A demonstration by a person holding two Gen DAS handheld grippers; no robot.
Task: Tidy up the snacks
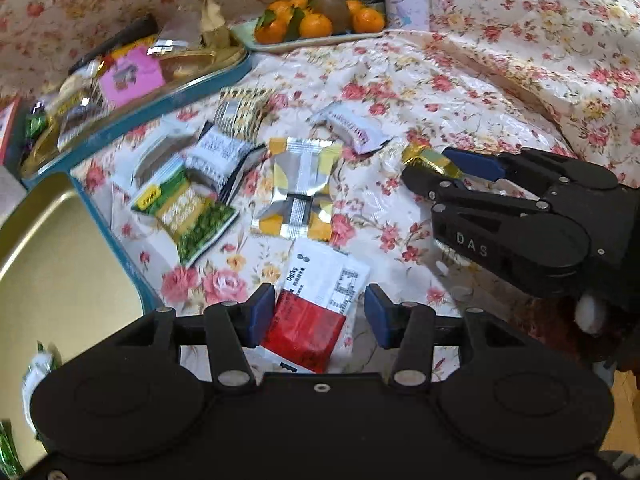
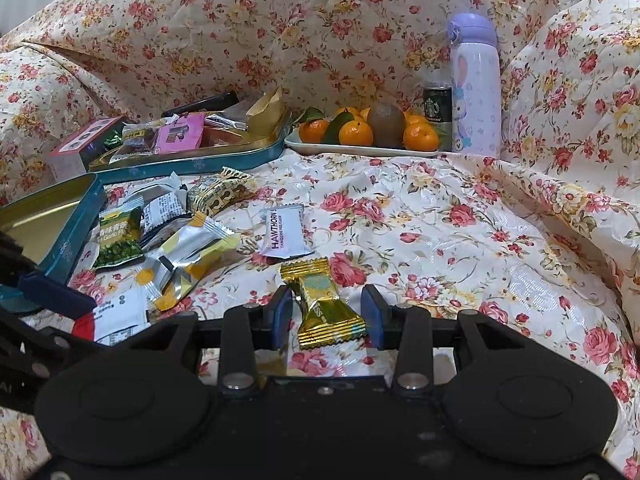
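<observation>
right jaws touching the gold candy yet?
Apart. The right wrist view shows floral cloth on both sides between the gold candy and the right gripper's open jaws.

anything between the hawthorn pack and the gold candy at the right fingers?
Nothing: in the right wrist view only bare floral cloth separates the hawthorn pack from the gold candy. The left wrist view agrees.
</observation>
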